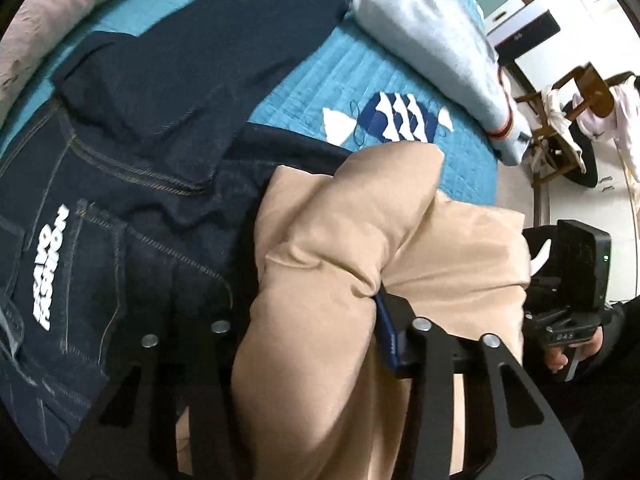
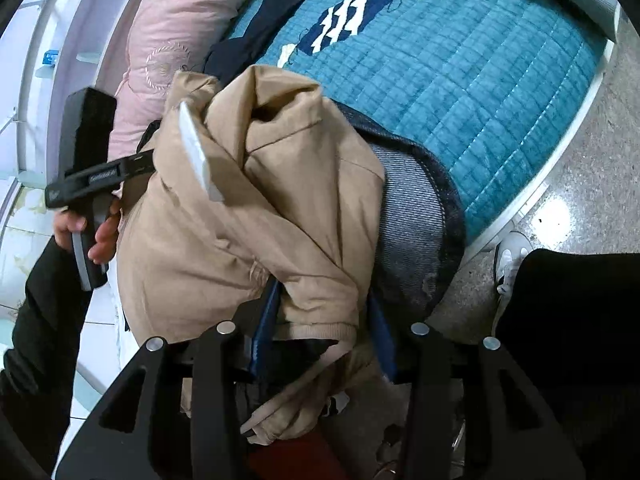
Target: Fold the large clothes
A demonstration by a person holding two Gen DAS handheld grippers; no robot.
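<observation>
A puffy tan jacket (image 1: 352, 248) hangs bunched between both grippers above the teal quilted bed (image 1: 360, 76). My left gripper (image 1: 320, 320) is shut on a thick fold of it; only the right blue pad shows, the left finger is buried in fabric. My right gripper (image 2: 324, 328) is shut on the jacket's ribbed hem (image 2: 320, 330), blue pads on both sides. The jacket also fills the middle of the right wrist view (image 2: 248, 208). The right gripper's body shows in the left wrist view (image 1: 576, 280), and the left one in the right wrist view (image 2: 88, 168).
Dark denim jeans (image 1: 120, 184) with white lettering lie on the bed under the jacket. A light blue garment (image 1: 436, 40) lies at the far side. A pink pillow (image 2: 168, 40) sits by the bed's edge. A wooden chair (image 1: 576, 120) with clothes stands on the floor.
</observation>
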